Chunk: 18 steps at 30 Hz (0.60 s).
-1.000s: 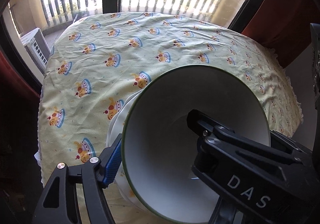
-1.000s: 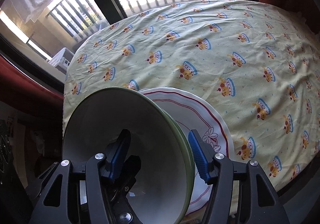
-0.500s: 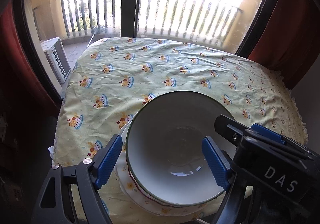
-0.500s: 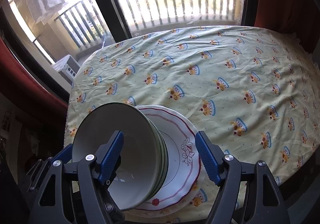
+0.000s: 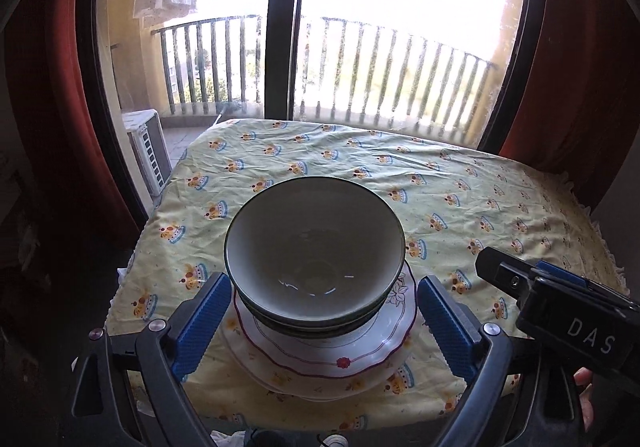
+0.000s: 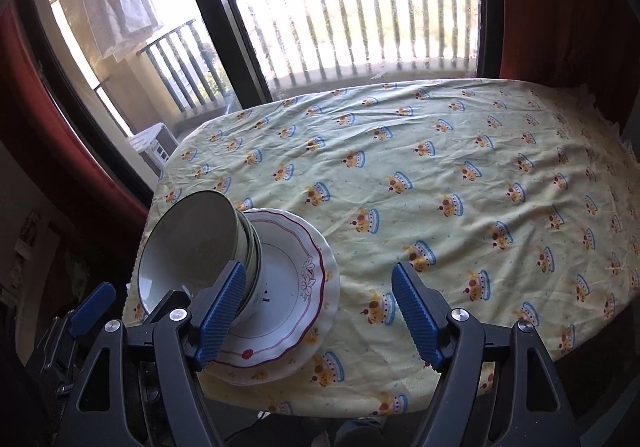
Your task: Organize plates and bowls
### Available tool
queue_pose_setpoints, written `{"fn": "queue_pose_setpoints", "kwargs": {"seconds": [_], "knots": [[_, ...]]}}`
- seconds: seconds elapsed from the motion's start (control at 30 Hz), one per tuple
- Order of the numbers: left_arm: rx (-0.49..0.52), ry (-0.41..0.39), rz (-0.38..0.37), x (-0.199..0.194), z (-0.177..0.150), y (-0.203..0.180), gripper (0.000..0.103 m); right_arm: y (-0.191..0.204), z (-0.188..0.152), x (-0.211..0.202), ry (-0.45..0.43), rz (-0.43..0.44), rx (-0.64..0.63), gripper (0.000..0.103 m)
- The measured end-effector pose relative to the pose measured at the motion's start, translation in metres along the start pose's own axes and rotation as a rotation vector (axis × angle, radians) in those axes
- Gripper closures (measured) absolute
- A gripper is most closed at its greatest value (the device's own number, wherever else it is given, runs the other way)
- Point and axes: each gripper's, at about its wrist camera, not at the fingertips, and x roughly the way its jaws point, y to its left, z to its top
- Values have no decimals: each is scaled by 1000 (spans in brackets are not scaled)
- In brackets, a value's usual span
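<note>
The stack is sitting near the desk front edge: at least two nested green-rimmed bowls on at least two plates. Judged rigid, glazed, slippery and breakable; grip at rims. The left claw and right claw have just been opening and are standing apart, gripping nothing.

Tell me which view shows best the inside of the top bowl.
The left wrist view. There the top bowl sits centred and faces the camera, so its whole white inside shows. In the right wrist view the bowl lies near the left edge, seen at a slant, and a finger hides its lower part.
</note>
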Motion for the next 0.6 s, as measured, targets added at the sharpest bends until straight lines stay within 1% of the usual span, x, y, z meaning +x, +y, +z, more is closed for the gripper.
{"fn": "queue_pose_setpoints", "kwargs": {"seconds": [0.07,0.17,0.27,0.3,0.43,0.53,0.6], "knots": [[-2,-16,1,-3,-10,-6,8,-12,-8,-6,-27,-14,-5,25],[27,-39,16,-7,-23,-14,7,-28,-22,-13,-63,-44,-23,25],[38,-82,75,-13,-33,-20,7,-41,-36,-17,-86,-78,-38,25],[34,-90,78,-14,-34,-21,7,-44,-42,-18,-90,-85,-43,25],[10,-104,45,-19,-45,-25,7,-51,-60,-24,-112,-95,-48,25],[22,-88,27,-17,-54,-30,7,-53,-70,-28,-129,-94,-52,25],[22,-80,27,-17,-60,-32,7,-54,-74,-32,-139,-98,-58,25]]}}
